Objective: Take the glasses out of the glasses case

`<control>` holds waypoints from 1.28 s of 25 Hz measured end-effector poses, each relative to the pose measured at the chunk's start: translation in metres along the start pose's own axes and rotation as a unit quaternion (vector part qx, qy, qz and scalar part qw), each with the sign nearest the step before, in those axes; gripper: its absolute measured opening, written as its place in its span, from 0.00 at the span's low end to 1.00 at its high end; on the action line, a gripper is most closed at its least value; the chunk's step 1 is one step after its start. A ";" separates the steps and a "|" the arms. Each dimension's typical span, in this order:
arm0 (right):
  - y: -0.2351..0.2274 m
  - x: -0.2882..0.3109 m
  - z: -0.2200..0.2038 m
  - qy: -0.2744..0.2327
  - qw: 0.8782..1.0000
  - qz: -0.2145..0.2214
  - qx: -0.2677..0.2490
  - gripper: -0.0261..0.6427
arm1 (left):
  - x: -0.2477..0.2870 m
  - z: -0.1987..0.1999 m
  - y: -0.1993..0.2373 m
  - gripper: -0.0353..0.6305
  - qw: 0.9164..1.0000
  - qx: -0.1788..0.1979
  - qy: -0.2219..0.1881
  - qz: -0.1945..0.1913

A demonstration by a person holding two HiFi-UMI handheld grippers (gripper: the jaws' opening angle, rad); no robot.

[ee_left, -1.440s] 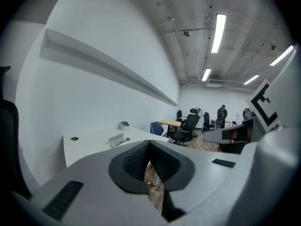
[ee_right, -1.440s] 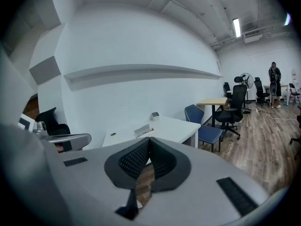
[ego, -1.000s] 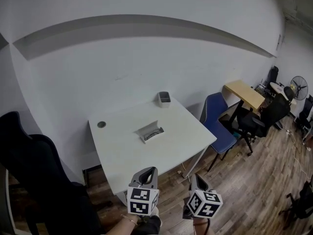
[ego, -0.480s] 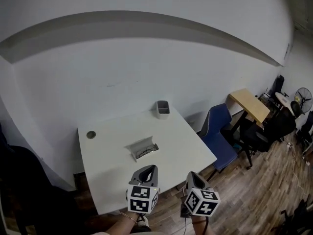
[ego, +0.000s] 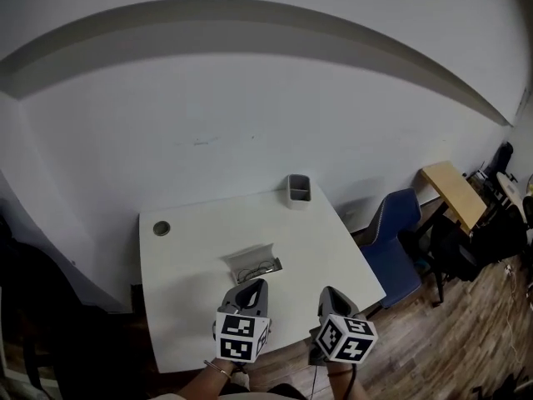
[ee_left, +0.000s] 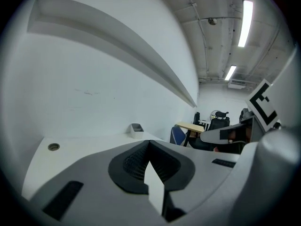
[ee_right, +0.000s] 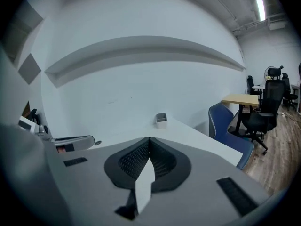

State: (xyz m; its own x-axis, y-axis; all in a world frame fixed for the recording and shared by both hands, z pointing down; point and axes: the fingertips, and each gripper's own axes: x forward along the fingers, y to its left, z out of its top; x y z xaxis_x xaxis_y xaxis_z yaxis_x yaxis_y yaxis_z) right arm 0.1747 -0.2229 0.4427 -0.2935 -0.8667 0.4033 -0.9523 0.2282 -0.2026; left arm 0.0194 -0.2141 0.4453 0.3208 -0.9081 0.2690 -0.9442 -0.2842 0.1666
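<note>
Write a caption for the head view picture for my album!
The left hand-held gripper and right hand-held gripper, both shut, hover by a table with glasses in an open case.

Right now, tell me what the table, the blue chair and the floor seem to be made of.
Table: probably laminate or painted board; smooth matt white surface with no grain showing.
Blue chair: seat and back could be plastic or fabric; too small to tell.
Floor: wood or wood-look planks; brown, with visible board lines.
</note>
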 end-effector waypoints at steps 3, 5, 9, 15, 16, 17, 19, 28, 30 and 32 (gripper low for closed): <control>0.005 0.023 -0.002 0.020 0.999 0.025 -0.006 0.09 | 0.002 -0.007 0.018 0.06 0.999 -0.011 0.009 0.036; 0.009 0.040 0.000 0.028 0.999 0.045 -0.012 0.09 | 0.005 -0.011 0.032 0.06 0.997 -0.025 0.014 0.065; 0.016 0.072 0.008 0.040 0.994 0.092 -0.037 0.09 | 0.009 -0.013 0.049 0.06 0.992 -0.046 0.015 0.121; 0.024 0.110 0.025 0.063 0.981 0.168 -0.072 0.09 | 0.023 -0.007 0.052 0.06 0.980 -0.081 0.005 0.183; 0.026 0.115 0.026 0.067 0.979 0.179 -0.076 0.09 | 0.025 -0.006 0.051 0.06 0.978 -0.084 0.004 0.193; 0.027 0.119 0.026 0.072 0.976 0.188 -0.080 0.09 | 0.026 -0.006 0.051 0.06 0.975 -0.087 0.003 0.203; 0.029 0.124 0.024 0.082 0.972 0.203 -0.083 0.09 | 0.025 -0.007 0.051 0.06 0.972 -0.092 0.004 0.217; 0.039 0.135 -0.007 0.112 0.968 0.215 -0.069 0.09 | 0.019 -0.029 0.059 0.06 0.972 -0.079 0.030 0.221; 0.039 0.136 -0.010 0.112 0.968 0.212 -0.073 0.09 | 0.021 -0.031 0.059 0.06 0.973 -0.076 0.034 0.213; 0.038 0.138 -0.015 0.117 0.969 0.206 -0.071 0.09 | 0.023 -0.035 0.060 0.06 0.975 -0.066 0.043 0.210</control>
State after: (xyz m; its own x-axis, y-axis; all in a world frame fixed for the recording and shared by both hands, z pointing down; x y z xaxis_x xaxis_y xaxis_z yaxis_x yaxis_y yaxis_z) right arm 0.0970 -0.3270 0.5044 -0.6462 -0.5686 0.5090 -0.7474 0.6062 -0.2717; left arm -0.0276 -0.2412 0.4946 -0.0809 -0.9050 0.4176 -0.9775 0.1539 0.1442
